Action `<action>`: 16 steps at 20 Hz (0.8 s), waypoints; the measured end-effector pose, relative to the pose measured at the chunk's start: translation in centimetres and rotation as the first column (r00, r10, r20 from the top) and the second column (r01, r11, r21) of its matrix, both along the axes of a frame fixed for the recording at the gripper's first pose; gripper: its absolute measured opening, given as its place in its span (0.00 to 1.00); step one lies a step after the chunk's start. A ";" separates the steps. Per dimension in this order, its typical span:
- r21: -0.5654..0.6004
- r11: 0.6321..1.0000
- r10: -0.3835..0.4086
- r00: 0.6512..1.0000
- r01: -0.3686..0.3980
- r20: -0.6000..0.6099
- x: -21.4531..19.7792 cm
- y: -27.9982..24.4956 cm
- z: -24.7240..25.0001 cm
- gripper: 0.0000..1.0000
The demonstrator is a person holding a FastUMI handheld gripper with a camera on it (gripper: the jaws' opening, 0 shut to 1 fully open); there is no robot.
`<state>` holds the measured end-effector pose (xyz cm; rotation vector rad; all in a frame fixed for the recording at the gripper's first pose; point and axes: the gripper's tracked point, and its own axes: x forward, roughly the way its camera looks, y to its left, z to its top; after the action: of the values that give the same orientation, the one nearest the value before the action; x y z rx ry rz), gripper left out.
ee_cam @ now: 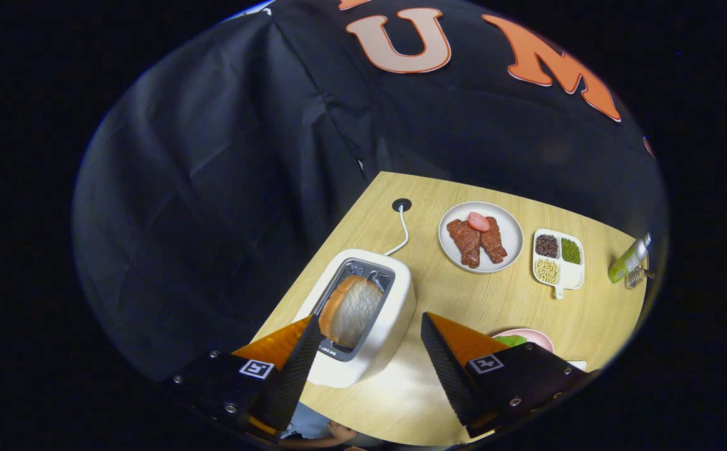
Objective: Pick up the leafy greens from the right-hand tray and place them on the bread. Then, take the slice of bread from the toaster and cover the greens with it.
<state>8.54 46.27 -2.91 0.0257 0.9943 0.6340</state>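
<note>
Gripper view looks down on a pale wooden counter [463,294] set against the booth's dark cloth wall [213,188]. Biggest thing on it is a white toaster [394,313], just ahead of the jaws, with a metal-lined slot on top. A slice of bread [354,310] stands in that slot, tilted, its brown crust toward the left finger and its pale crumb facing up. A white cord [402,230] runs from the toaster's far side to a round dark hole [401,204] in the counter.

Beyond the toaster sits a round white plate [512,235] carrying 2 brown pieces of meat [477,241] with a small pink slice [478,221] lying across their far ends. Beside that plate is a small white divided tray [573,275] with 3 filled compartments: dark grains, green ones and pale beans. Further along, at the counter's edge, lies a green bottle [628,260], tipped on its side.

The gripper [369,335] has its jaws spread wide and holds nothing; the left finger [291,376] lies close beside the bread's near corner, and whether it touches I cannot tell, while the right finger [448,369] stands well apart from the toaster. Just behind the right finger, a pink plate [535,335] peeks out with leafy greens [511,340] on it.
</note>
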 end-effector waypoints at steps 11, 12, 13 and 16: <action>-0.131 0.991 0.006 0.997 -0.016 -0.075 -0.1 4.6 -4.4 0.88; -0.147 0.989 -0.002 0.997 -0.010 -0.081 -0.1 4.5 -4.9 0.86; -0.164 0.986 -0.012 0.996 -0.002 -0.086 0.0 4.3 -5.5 0.82; -0.202 0.979 -0.052 0.993 0.029 -0.105 0.1 3.7 -6.6 0.74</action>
<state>8.59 49.94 -9.50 -0.0974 1.1580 0.4967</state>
